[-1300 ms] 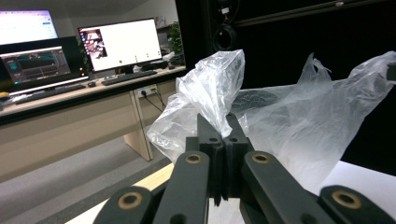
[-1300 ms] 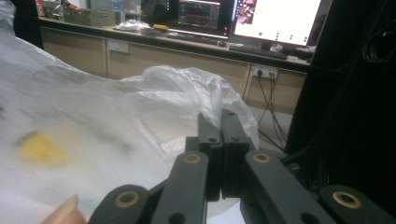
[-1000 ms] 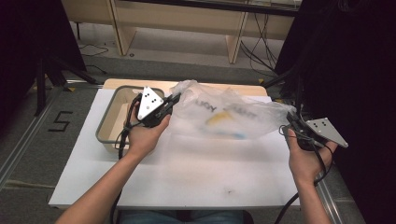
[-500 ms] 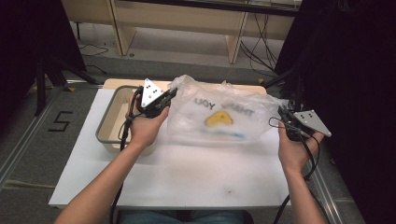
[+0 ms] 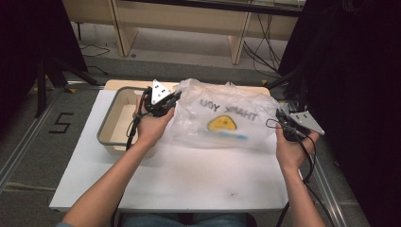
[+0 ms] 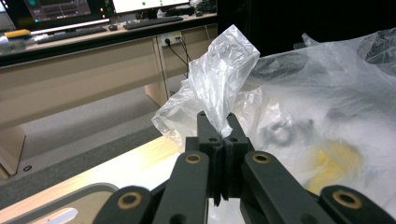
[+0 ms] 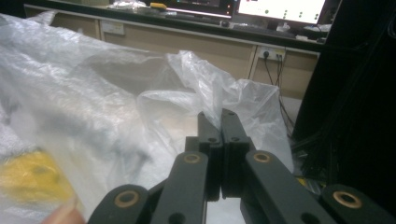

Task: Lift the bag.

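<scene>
Centre frame: left gripper point(image 5: 176, 97) and right gripper point(image 5: 280, 117) each clamp an edge of the plastic bag point(image 5: 222, 120), apparently to stretch it flat beside the tray point(image 5: 108, 116).

Even overhead light on the white table point(image 5: 189, 175), dark surroundings, soft high view, plastic bag point(image 7: 70, 107) blurred left of the right gripper point(image 7: 221, 116), glowing monitors point(image 7: 280, 9) beyond

The plastic bag point(image 5: 222, 120) is clear and whitish, printed with dark grey "THANK YOU" lettering, a yellow smiley and a thin blue line beneath it. The tray point(image 5: 113, 120) at the left is beige inside with a grey rim, on a white table point(image 5: 189, 175). Both grippers, left point(image 5: 165, 100) and right point(image 5: 283, 124), are black with pale grey top plates.
</scene>
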### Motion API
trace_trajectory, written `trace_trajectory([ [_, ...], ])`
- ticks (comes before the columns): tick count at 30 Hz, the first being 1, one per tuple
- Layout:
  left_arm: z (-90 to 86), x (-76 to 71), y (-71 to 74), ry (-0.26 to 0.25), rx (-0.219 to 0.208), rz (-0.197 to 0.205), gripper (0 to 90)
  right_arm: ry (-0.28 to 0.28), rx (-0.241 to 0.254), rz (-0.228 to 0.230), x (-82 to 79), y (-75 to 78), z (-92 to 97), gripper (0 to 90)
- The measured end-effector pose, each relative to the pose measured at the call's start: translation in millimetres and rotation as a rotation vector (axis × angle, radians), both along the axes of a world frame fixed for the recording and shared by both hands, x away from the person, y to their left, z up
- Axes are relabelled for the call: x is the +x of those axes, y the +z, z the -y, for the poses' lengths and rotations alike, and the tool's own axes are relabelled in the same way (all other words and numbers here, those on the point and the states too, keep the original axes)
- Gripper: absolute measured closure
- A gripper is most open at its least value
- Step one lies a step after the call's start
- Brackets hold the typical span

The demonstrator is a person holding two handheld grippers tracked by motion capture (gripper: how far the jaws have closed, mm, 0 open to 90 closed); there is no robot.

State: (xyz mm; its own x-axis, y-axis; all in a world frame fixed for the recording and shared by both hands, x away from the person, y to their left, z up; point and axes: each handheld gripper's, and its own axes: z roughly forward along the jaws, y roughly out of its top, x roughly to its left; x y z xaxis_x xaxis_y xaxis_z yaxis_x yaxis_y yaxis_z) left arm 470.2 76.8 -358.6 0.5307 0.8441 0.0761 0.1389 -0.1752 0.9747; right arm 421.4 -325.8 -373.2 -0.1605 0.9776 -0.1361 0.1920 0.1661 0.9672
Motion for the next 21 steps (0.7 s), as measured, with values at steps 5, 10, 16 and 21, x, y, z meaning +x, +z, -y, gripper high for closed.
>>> trace_trajectory([
  [5, 3.4, 5.0, -4.6, 0.009, 0.01, -0.022, 89.1, 0.008, -0.005, -0.018, 4.6, -3.6, -4.1, 89.7],
  [10, 4.4, 12.6, -8.8, 0.024, 0.017, -0.049, 89.0, 0.012, -0.006, -0.033, 8.7, -6.2, -5.5, 89.7],
  [16, 7.2, 18.9, -15.0, 0.032, 0.018, -0.078, 88.7, 0.022, -0.001, -0.063, 13.3, -13.6, -8.9, 89.7],
  [21, 9.2, 20.4, -16.9, 0.033, 0.031, -0.086, 87.9, 0.024, 0.008, -0.088, 16.1, -20.2, -9.0, 89.6],
])
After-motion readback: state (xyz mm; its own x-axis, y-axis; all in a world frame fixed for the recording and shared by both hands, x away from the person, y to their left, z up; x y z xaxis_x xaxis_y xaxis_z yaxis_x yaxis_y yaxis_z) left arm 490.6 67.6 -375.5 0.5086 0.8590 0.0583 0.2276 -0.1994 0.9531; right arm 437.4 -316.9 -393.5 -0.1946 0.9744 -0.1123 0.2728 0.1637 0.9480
